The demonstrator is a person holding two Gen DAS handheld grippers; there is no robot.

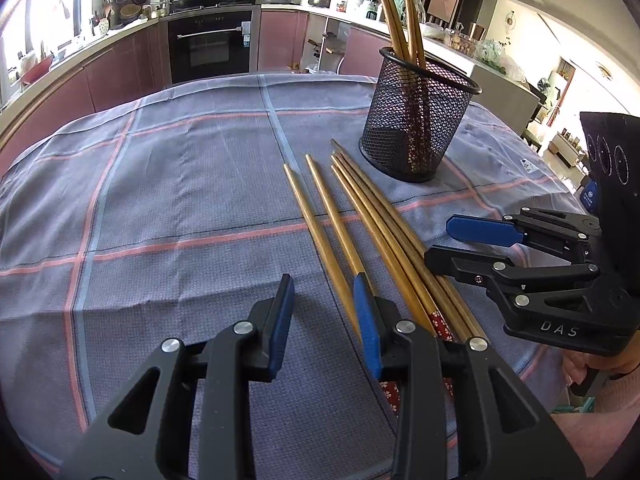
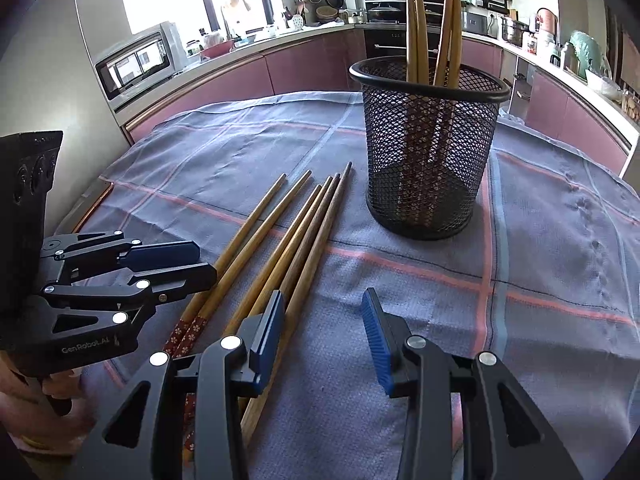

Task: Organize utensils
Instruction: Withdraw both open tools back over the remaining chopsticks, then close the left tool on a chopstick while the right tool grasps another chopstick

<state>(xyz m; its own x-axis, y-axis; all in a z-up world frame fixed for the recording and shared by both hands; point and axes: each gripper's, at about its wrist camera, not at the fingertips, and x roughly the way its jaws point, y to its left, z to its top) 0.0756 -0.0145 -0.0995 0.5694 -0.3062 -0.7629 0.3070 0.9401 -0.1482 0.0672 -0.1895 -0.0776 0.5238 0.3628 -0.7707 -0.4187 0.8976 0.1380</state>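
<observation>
Both hand-held grippers, left [image 1: 326, 320] and right [image 2: 324, 338], are hovering part-open and empty over loose chopsticks [image 1: 352, 232]; a clumsy pinch is risking scattering them toward the mesh cup [image 2: 428, 148].

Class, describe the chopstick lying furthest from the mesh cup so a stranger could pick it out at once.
Start at the black mesh cup standing on the checked tablecloth. In front of it lie loose wooden chopsticks, fanned out. Yours is the outermost chopstick, lying apart on the side away from the cup, its handle end passing under the left claw.

Bright window daylight; sharp focus; bowed, vignetted edges
</observation>
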